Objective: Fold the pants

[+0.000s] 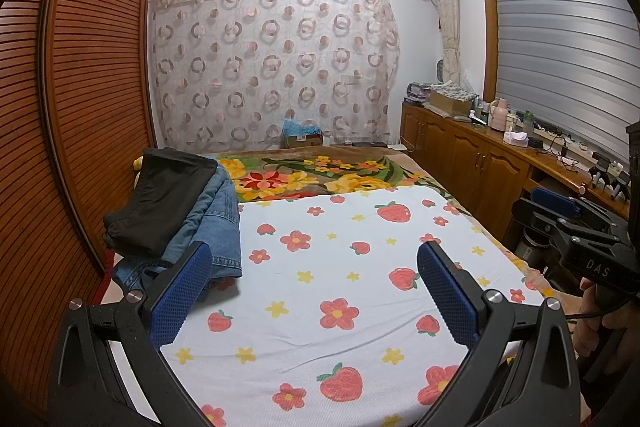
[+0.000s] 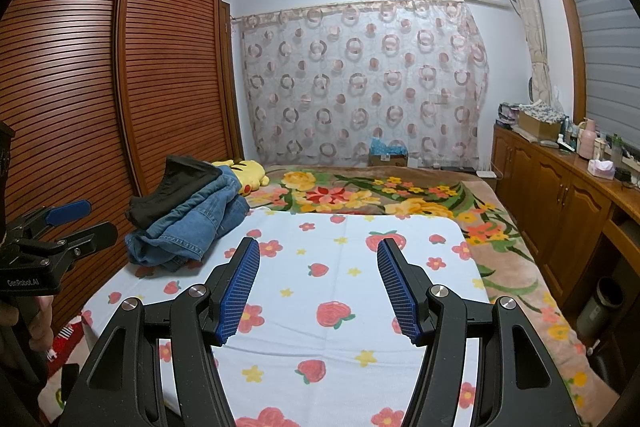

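A pile of clothes lies at the bed's left edge: folded black pants (image 1: 160, 203) on top of blue jeans (image 1: 218, 227). The pile shows in the right wrist view too, black pants (image 2: 176, 187) over jeans (image 2: 188, 227). My left gripper (image 1: 316, 267) is open and empty above the white strawberry-print sheet (image 1: 340, 267), just right of the pile. My right gripper (image 2: 318, 259) is open and empty over the same sheet (image 2: 340, 307). Each gripper shows in the other's view, the right one (image 1: 560, 215) at the right edge, the left one (image 2: 72, 223) at the left edge.
A slatted wooden wardrobe (image 1: 80, 107) runs along the left of the bed. A floral blanket (image 1: 320, 175) covers the far half. A wooden cabinet (image 1: 480, 155) with clutter lines the right wall. A yellow plush toy (image 2: 248, 175) lies behind the pile.
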Motion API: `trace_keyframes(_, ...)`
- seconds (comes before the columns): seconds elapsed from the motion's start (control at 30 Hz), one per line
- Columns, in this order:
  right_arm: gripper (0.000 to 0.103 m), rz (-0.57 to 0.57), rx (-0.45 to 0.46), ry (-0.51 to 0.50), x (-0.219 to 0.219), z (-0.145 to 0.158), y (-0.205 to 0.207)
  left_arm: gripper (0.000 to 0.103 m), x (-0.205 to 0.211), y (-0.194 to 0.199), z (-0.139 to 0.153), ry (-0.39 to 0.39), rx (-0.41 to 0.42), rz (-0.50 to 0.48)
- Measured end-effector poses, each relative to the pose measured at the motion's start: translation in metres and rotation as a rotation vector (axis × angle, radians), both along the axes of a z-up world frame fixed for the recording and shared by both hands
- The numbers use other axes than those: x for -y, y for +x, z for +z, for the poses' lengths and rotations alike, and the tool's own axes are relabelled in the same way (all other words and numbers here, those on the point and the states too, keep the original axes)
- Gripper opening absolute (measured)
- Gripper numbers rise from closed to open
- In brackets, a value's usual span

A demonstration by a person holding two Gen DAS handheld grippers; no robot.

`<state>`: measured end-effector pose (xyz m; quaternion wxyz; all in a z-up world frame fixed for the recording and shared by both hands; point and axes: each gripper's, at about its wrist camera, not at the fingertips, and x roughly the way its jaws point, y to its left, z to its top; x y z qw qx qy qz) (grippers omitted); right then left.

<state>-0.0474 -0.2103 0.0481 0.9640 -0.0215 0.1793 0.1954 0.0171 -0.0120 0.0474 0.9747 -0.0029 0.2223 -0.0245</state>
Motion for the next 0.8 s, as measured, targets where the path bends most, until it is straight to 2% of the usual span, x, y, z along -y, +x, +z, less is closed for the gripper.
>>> trace_keyframes(0.8, 0.064, -0.001, 0.006, 0.004, -0.0006, 0.0005, -0.0020, 0.103, 0.0008, 0.0004, -0.0015, -0.001, 0.002, 0.000)
